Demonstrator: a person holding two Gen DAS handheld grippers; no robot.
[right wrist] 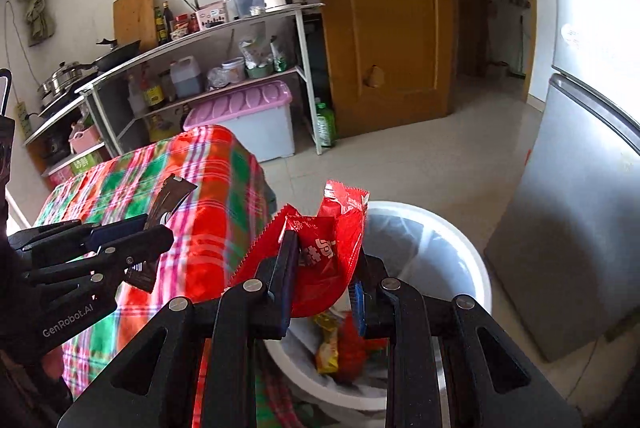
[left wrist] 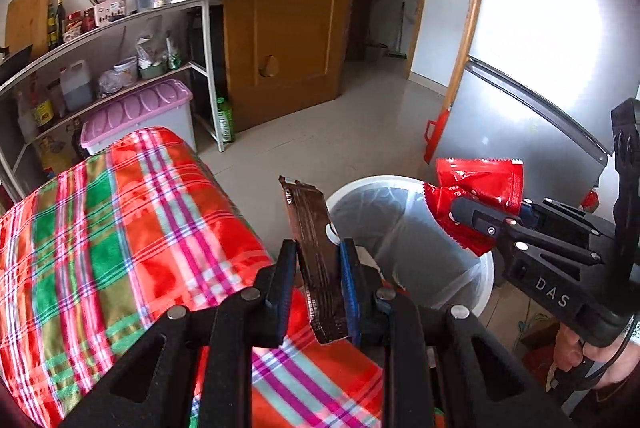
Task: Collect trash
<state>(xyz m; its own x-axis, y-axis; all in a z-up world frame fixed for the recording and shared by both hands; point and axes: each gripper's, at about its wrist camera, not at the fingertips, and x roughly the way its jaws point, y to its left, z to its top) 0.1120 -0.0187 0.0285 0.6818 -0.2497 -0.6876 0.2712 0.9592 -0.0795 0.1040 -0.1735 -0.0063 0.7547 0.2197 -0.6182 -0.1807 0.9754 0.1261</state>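
While both pieces of trash are already lifted off the table, neither is yet dropped. The brown wrapper [left wrist: 316, 260] is clenched between the pads of the left gripper [left wrist: 318, 268] and stands above the edge of the checked tablecloth [left wrist: 120, 228], just beside the white bin [left wrist: 486, 268]. The red wrapper [right wrist: 324, 252] is grasped by the right gripper [right wrist: 324, 268] and hangs over the bin's near rim.

I judge the step to be the carrying to the bin. The next move calls for bringing each wrapper fully over the opening and then releasing the jaws, the brown one needing the longer way.

Only the right wrist view looks into the bin, where yellow and red packets [right wrist: 332, 344] lie on the liner. The left wrist view shows a hand [left wrist: 580, 352] on the right gripper's handle and a red dustpan [left wrist: 436, 135] by the fridge [left wrist: 520, 115].
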